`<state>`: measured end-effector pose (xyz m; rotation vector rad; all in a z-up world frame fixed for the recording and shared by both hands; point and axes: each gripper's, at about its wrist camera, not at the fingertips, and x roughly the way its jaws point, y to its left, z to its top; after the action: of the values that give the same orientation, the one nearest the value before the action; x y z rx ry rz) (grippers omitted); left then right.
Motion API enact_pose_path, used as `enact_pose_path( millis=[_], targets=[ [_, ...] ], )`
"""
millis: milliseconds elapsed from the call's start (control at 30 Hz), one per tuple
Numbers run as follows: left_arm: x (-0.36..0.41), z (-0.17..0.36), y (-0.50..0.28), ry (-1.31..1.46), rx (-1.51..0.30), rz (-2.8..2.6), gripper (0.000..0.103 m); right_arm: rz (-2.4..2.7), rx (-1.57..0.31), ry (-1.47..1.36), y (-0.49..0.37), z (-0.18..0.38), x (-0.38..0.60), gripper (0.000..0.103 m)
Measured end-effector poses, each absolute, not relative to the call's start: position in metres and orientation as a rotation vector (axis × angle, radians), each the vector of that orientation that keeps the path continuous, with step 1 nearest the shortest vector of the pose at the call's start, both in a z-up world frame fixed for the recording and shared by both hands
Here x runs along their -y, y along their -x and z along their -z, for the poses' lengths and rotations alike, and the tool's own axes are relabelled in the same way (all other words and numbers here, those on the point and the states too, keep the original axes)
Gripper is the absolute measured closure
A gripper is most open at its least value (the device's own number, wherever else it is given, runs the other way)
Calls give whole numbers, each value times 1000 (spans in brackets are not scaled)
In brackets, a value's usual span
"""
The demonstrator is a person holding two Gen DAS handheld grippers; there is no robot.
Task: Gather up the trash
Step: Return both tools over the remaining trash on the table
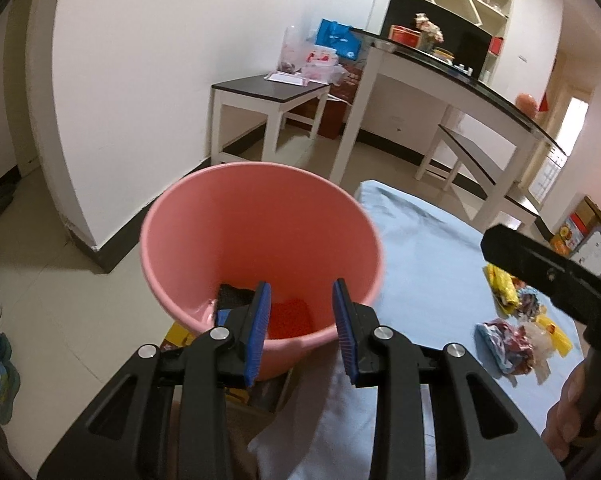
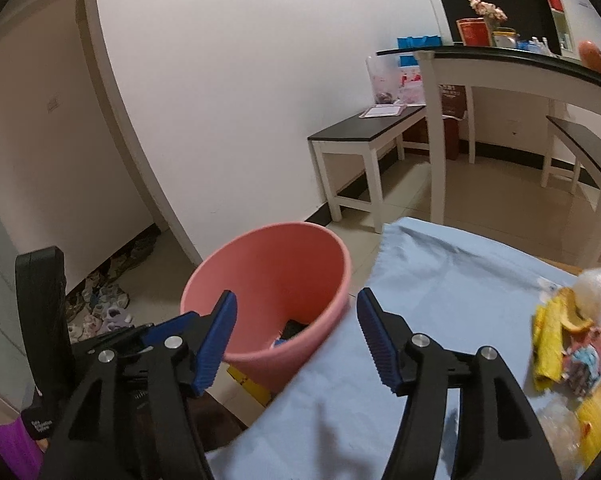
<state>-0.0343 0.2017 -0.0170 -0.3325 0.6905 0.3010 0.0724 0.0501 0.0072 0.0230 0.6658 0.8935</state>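
A pink bucket (image 1: 228, 224) stands beside the left edge of a table under a light blue cloth (image 1: 428, 264). A black piece (image 1: 234, 295) and a red piece (image 1: 290, 316) lie on its bottom. My left gripper (image 1: 302, 326) is open and empty just over the bucket's near rim. My right gripper (image 2: 296, 338) is open and empty, over the cloth's edge next to the bucket (image 2: 276, 272). A pile of trash (image 1: 520, 328) lies on the cloth to the right: yellow wrappers, crumpled colourful packets and clear plastic; it also shows in the right wrist view (image 2: 572, 344).
A low white bench with a dark top (image 1: 268, 92) stands by the wall behind the bucket. A tall white counter (image 1: 460, 80) carries boxes and jars. Shoes (image 2: 104, 300) lie on the floor at the left. A yellow box (image 2: 248, 380) sits under the bucket.
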Motion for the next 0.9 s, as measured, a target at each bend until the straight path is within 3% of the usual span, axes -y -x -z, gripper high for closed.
enact_pose_path(
  millis=[433,900],
  targets=[
    [-150,14,18,287,-715,-167,71,-699,-667,-30,-62,2,49,32],
    [-82,23,-7,214,-795,-17,71,-524,-713,-73,-56,34,148,32]
  ],
)
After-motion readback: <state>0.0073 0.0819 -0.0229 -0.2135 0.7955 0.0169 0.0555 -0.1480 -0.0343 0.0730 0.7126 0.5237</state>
